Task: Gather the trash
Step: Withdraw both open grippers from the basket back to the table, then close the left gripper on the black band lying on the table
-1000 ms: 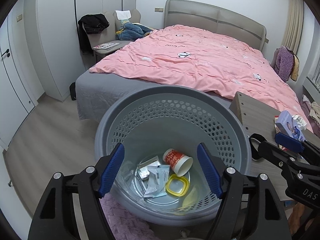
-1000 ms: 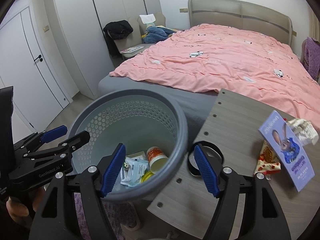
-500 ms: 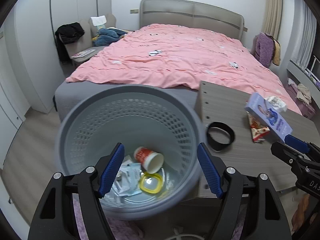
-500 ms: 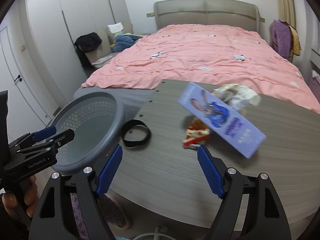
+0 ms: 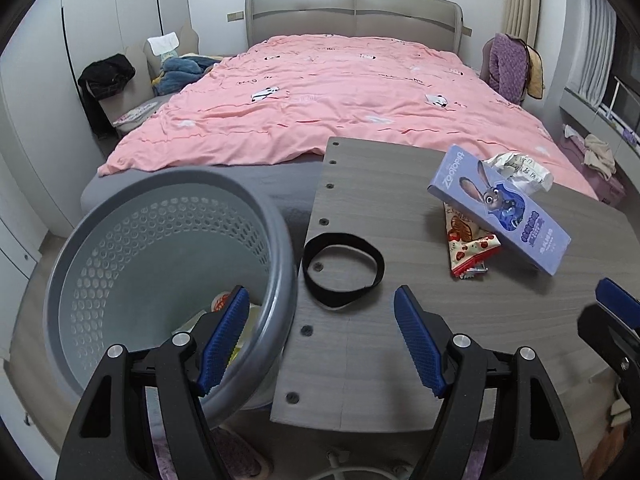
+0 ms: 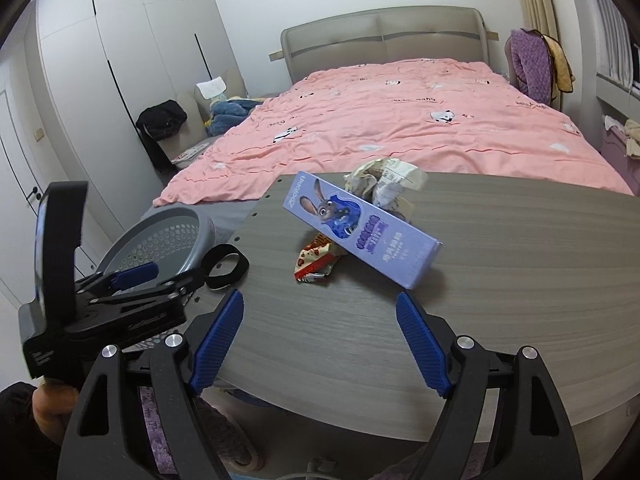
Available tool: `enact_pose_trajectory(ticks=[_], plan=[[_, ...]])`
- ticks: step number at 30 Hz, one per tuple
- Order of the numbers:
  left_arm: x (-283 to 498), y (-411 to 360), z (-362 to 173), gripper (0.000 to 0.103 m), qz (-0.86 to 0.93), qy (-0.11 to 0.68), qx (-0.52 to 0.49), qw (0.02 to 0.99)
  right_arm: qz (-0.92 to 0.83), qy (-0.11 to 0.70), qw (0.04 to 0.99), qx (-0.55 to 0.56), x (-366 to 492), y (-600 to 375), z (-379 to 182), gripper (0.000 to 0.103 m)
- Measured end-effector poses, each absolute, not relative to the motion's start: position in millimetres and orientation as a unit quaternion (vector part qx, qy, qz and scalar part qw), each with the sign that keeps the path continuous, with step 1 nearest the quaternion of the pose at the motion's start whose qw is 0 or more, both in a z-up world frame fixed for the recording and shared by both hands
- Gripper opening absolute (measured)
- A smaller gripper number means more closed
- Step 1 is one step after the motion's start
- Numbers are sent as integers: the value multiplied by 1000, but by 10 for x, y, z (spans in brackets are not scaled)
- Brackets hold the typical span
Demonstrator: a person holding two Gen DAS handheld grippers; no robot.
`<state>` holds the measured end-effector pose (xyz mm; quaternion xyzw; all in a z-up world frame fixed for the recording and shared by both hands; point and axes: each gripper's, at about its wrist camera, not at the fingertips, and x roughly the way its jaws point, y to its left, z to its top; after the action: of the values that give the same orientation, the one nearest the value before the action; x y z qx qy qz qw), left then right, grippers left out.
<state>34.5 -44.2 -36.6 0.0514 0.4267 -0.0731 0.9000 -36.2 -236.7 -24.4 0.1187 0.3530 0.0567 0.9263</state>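
My left gripper (image 5: 320, 338) is open and empty, low over the left edge of the grey wood table (image 5: 380, 360), its left finger over the rim of the grey perforated basket (image 5: 286, 264). Trash lies in the basket's bottom. A black band (image 5: 342, 268) lies just ahead on the table. Further right, a purple rabbit box (image 5: 500, 208) leans on a red snack wrapper (image 5: 468, 248), with crumpled paper (image 5: 520, 168) behind. My right gripper (image 6: 320, 344) stands open and empty over the table (image 6: 500, 280), short of the box (image 6: 360, 228), the wrapper (image 6: 314, 260) and the paper (image 6: 384, 184).
A bed with a pink duvet (image 5: 340, 100) runs behind the table. A chair piled with clothes (image 5: 160, 72) and white wardrobes stand at the back left. The left gripper (image 6: 180, 273) shows beside the basket (image 6: 160, 240) in the right wrist view. A purple rug lies under the table.
Both grippers have swung right, away from above the basket toward the table. The basket has slid to the left of both views, and the box, wrapper and paper have come nearer the centre.
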Motion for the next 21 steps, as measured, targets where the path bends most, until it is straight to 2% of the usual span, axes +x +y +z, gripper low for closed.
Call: enact_pose_trajectory(ticks=[4, 6, 13, 17, 19, 21], plan=[[476, -600, -419, 71, -63, 425, 68, 900, 60, 352, 924, 136, -430, -2481, -286, 77], [524, -649, -447, 64, -60, 427, 75, 899, 60, 351, 923, 145, -465, -2553, -313, 77], [646, -856, -592, 49, -64, 442, 101, 889, 50, 352, 919, 169, -505, -2731, -379, 77], [715, -895, -666, 36, -69, 457, 99, 881, 47, 352, 919, 173, -521, -2779, -397, 77], [753, -892, -691, 25, -73, 465, 94, 877, 47, 352, 918, 175, -519, -2785, -396, 77], [766, -877, -705, 9, -83, 470, 84, 875, 46, 353, 918, 176, -516, -2791, -399, 77]])
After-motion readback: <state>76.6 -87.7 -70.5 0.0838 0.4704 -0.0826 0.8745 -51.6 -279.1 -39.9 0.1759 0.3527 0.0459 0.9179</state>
